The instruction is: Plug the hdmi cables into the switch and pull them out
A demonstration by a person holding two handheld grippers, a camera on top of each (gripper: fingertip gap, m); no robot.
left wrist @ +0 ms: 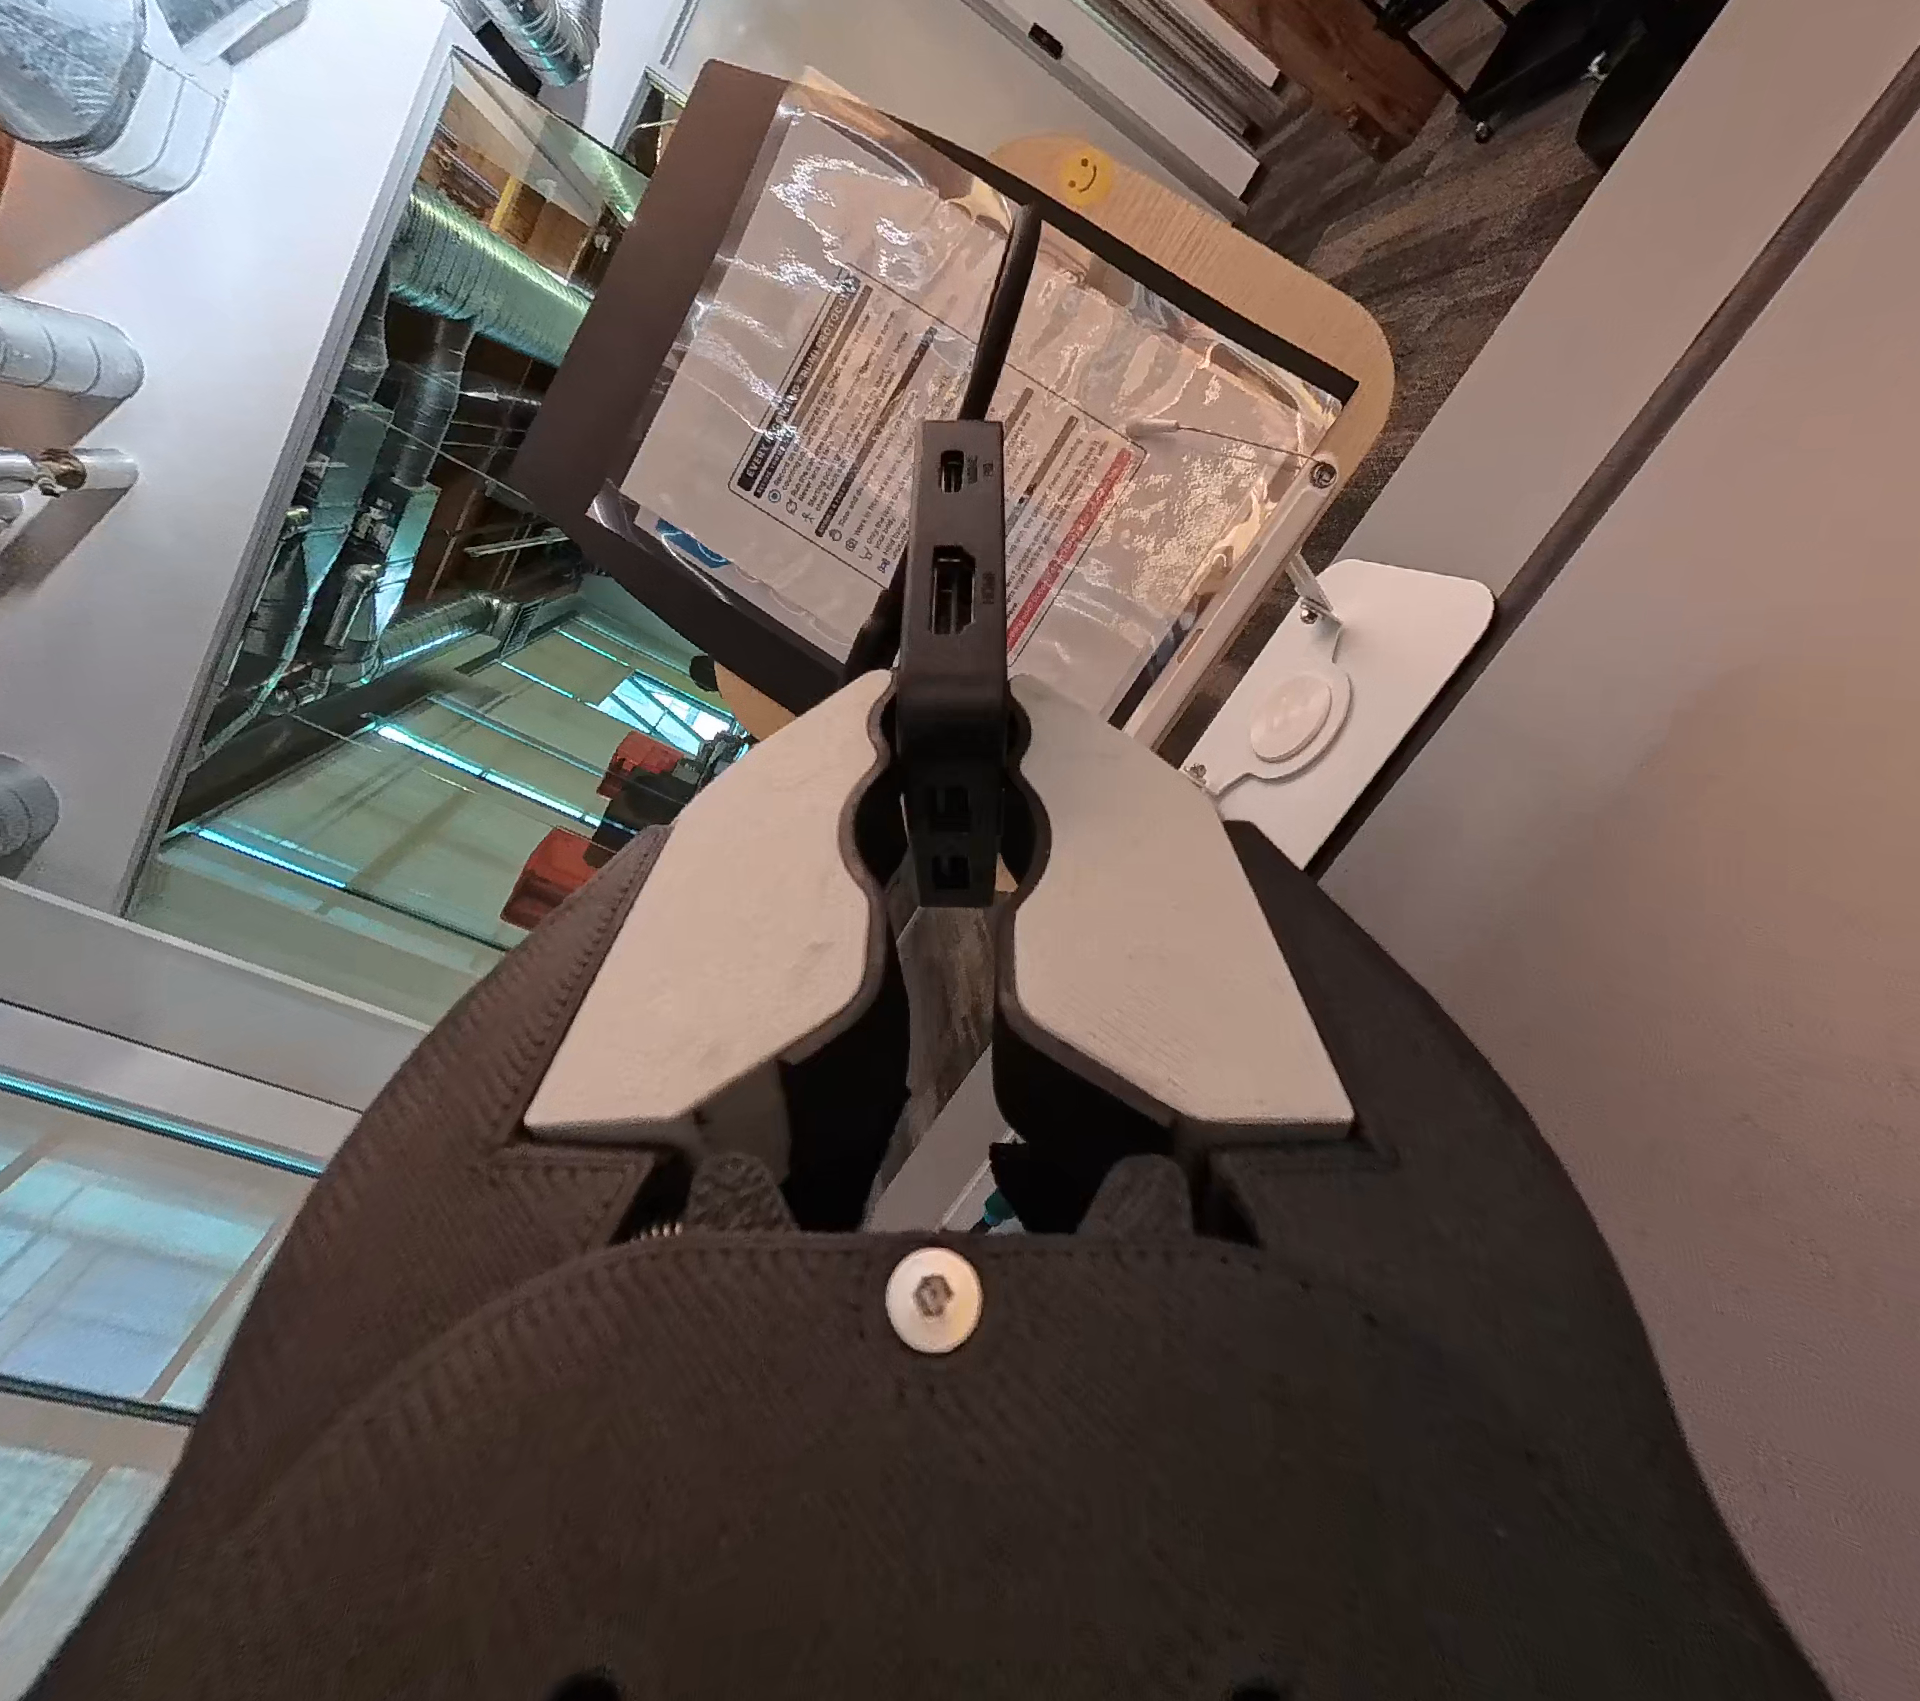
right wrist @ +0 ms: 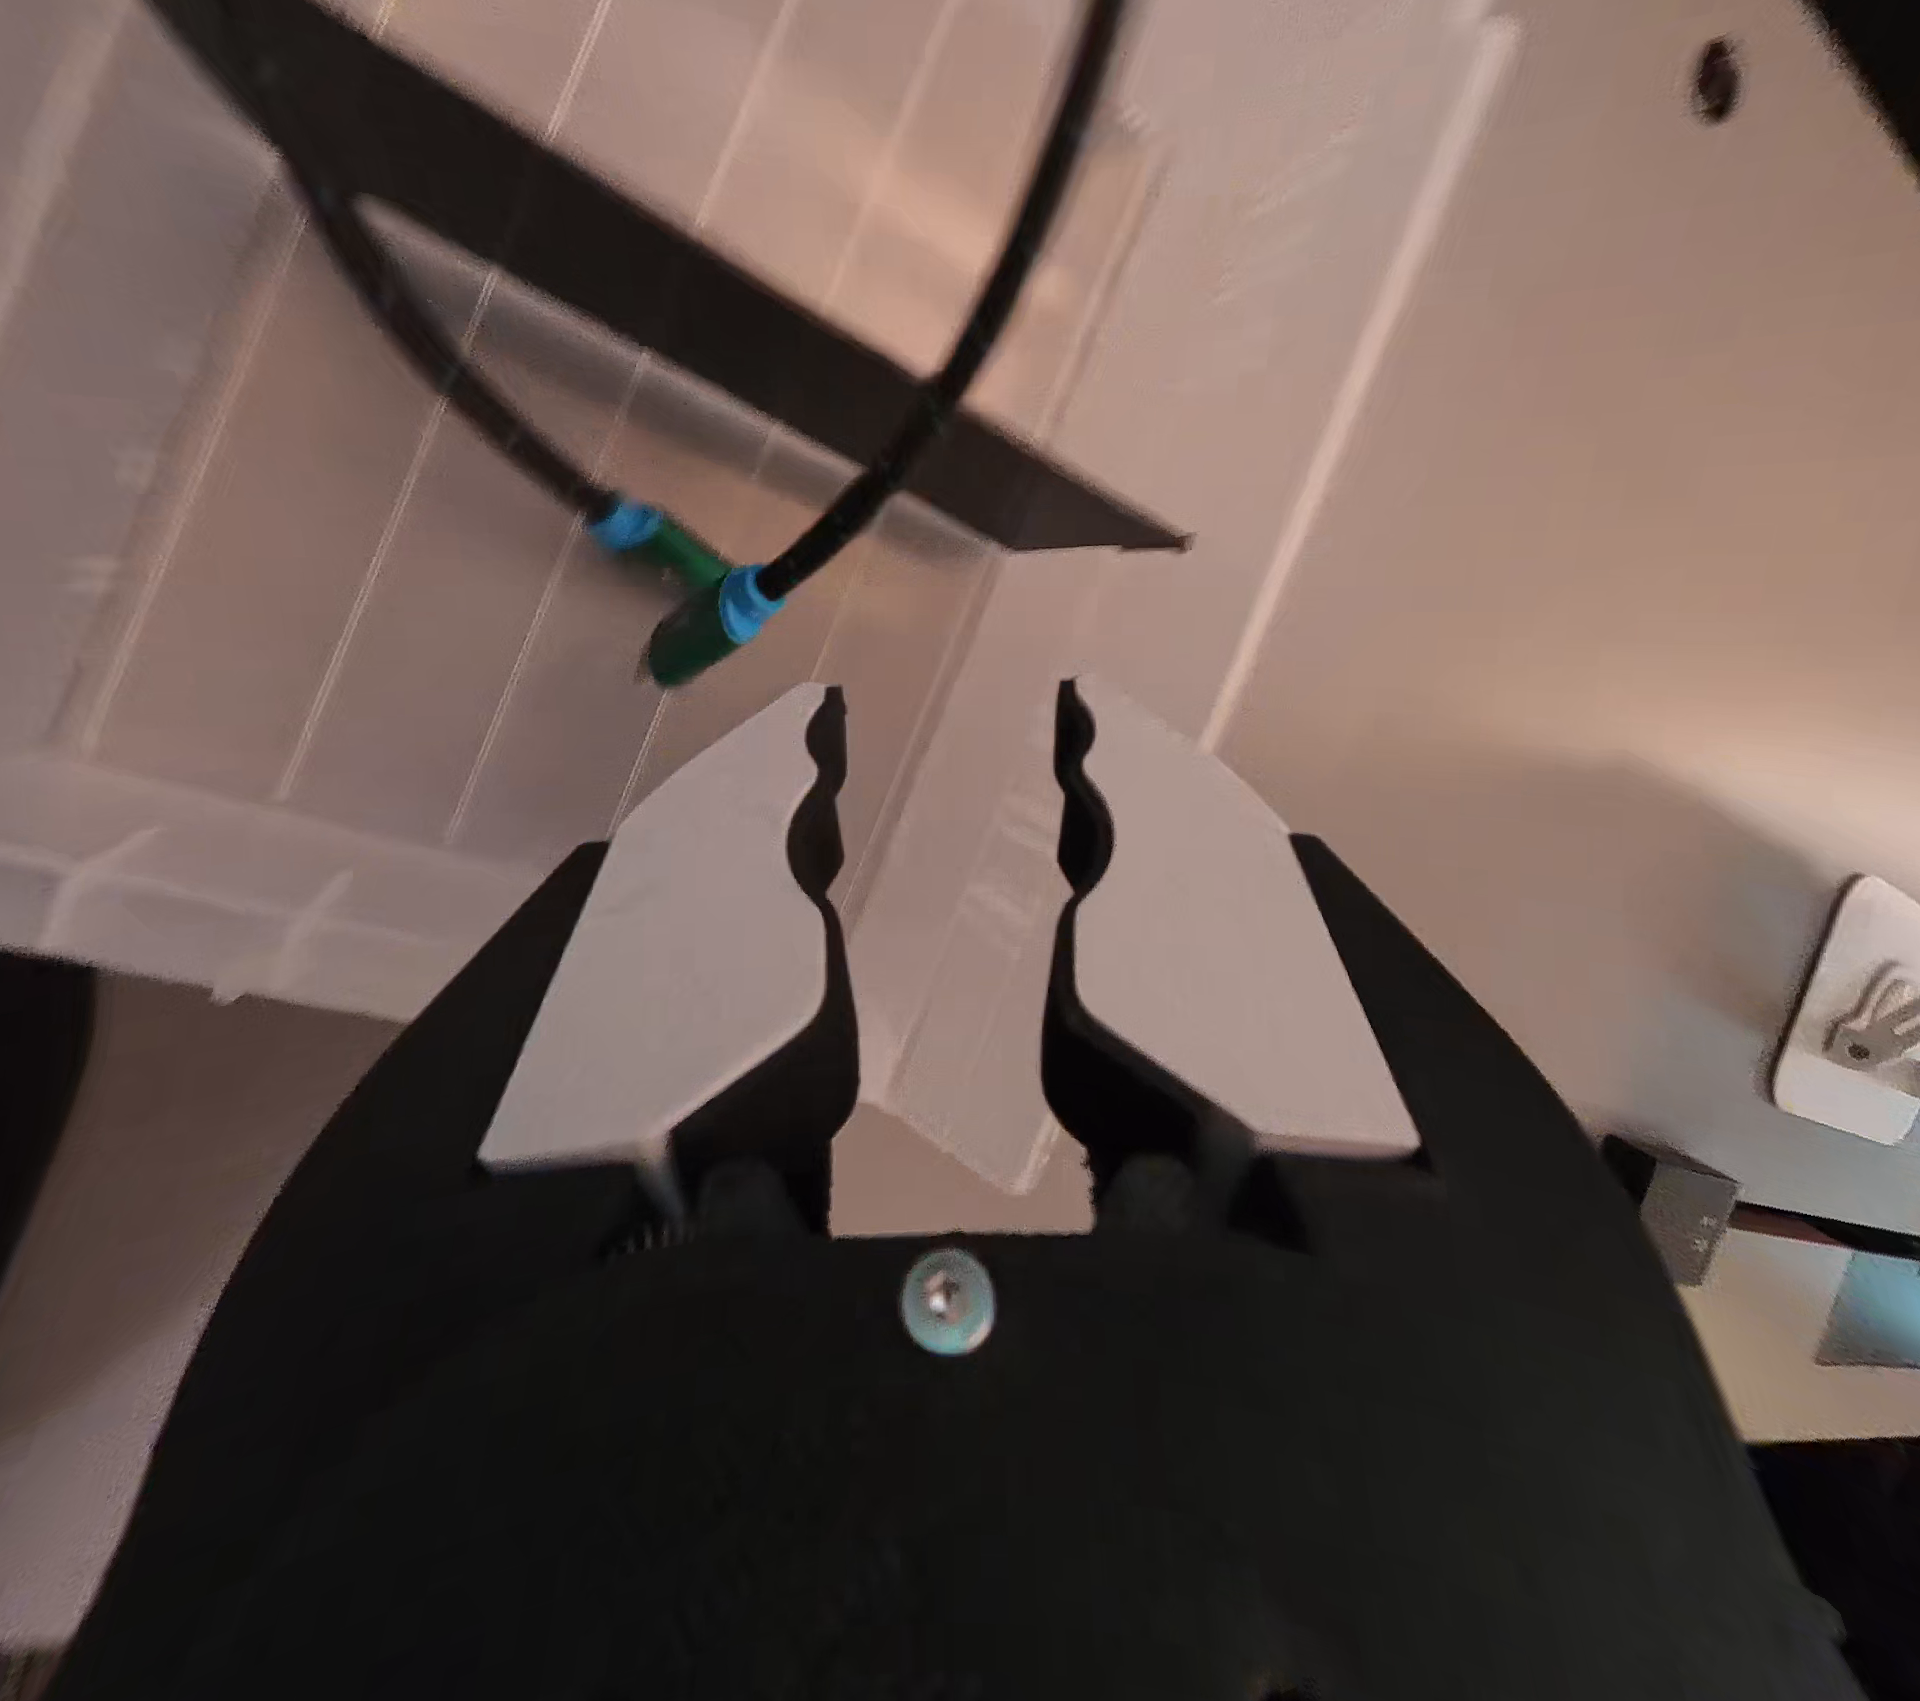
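Left gripper (left wrist: 948, 695) clamped on switch (left wrist: 954, 602), ports empty. Right gripper (right wrist: 951, 695) parted, empty; green plugs (right wrist: 694, 612) at 11 o'clock.

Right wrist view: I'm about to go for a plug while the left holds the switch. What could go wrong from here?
1. The two green plugs lie touching, cables crossing; the open right gripper may catch both.
2. That view is blurred, so aim is uncertain.
3. The left gripper pinches the switch only at its near end; pushing a plug in could tilt it.
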